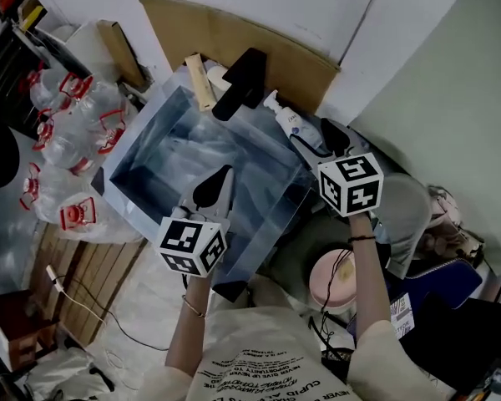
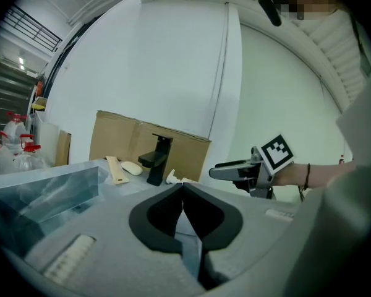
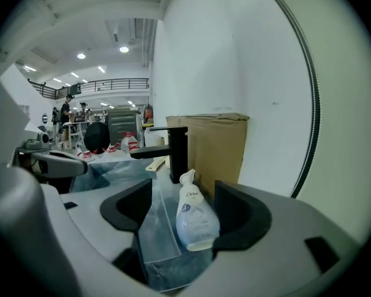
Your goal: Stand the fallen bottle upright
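A white pump bottle point(image 1: 287, 122) with a blue label lies on its side on the right rim of a clear glass basin point(image 1: 150, 153), pump end toward the black faucet point(image 1: 238, 82). My right gripper point(image 1: 321, 137) is open just behind the bottle's base. In the right gripper view the bottle point(image 3: 195, 215) lies between the spread jaws of that gripper point(image 3: 184, 209), close to the right one. My left gripper point(image 1: 219, 182) hovers over the basin's near side. Its jaws are shut on nothing point(image 2: 183, 193). The bottle's pump point(image 2: 171, 178) peeks over them.
Beside the faucet lie a wooden block point(image 1: 200, 82) and a white oval piece point(image 1: 219, 78). Cardboard point(image 1: 234, 36) leans on the wall behind. Water jugs with red caps point(image 1: 67, 132) crowd the left. A pale bucket point(image 1: 334, 278) and bags sit at the lower right.
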